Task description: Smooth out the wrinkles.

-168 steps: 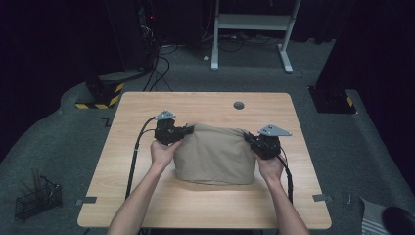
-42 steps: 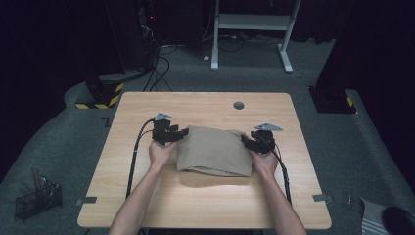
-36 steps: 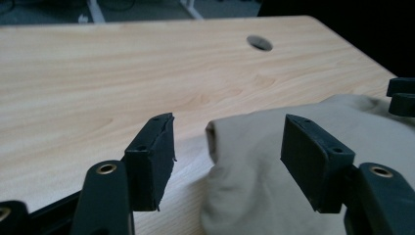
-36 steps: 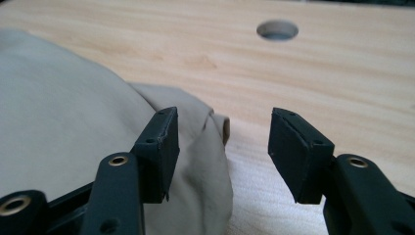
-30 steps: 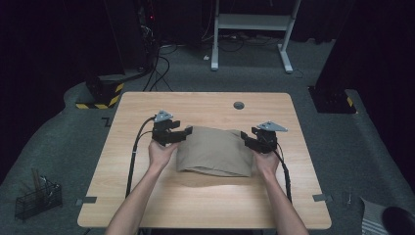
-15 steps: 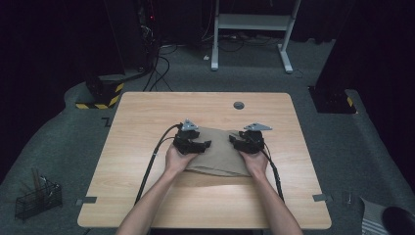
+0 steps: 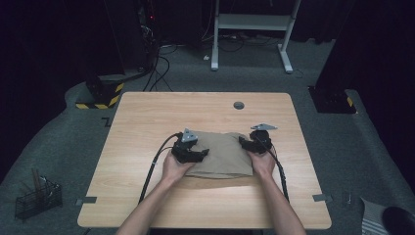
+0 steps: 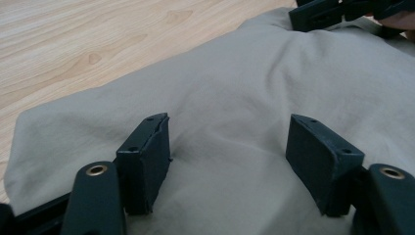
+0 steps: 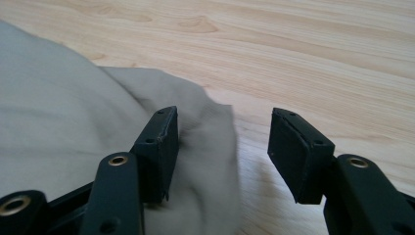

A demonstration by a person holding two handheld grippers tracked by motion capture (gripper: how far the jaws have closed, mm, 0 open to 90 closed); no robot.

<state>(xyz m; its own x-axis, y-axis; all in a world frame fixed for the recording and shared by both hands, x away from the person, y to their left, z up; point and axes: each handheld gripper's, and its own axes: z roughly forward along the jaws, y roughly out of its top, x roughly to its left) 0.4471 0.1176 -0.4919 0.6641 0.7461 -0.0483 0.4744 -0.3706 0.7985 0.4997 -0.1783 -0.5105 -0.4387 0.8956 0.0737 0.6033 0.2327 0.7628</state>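
Observation:
A folded beige cloth (image 7: 222,154) lies flat on the wooden table (image 7: 147,122), a little right of its middle. My left gripper (image 7: 201,152) rests over the cloth's left part. In the left gripper view its jaws stand open (image 8: 227,132) just above the wrinkled cloth (image 8: 235,83), with nothing pinched. My right gripper (image 7: 244,143) sits at the cloth's far right corner. Its jaws are open (image 9: 222,122) and straddle the cloth's edge (image 9: 210,127): one jaw is over fabric, the other over bare wood (image 9: 318,58). The right gripper (image 8: 337,12) also shows far off in the left gripper view.
A round grommet hole (image 7: 238,105) sits near the table's far edge. Black cables (image 7: 154,166) trail from both grippers toward the person. A wire basket (image 7: 36,198) stands on the floor at left, and a white desk frame (image 7: 249,24) behind the table.
The cloth went from a raised bulging shape to a flat fold. Both hands came inward and sank: the left gripper moved right onto the cloth, the right one slid slightly left.

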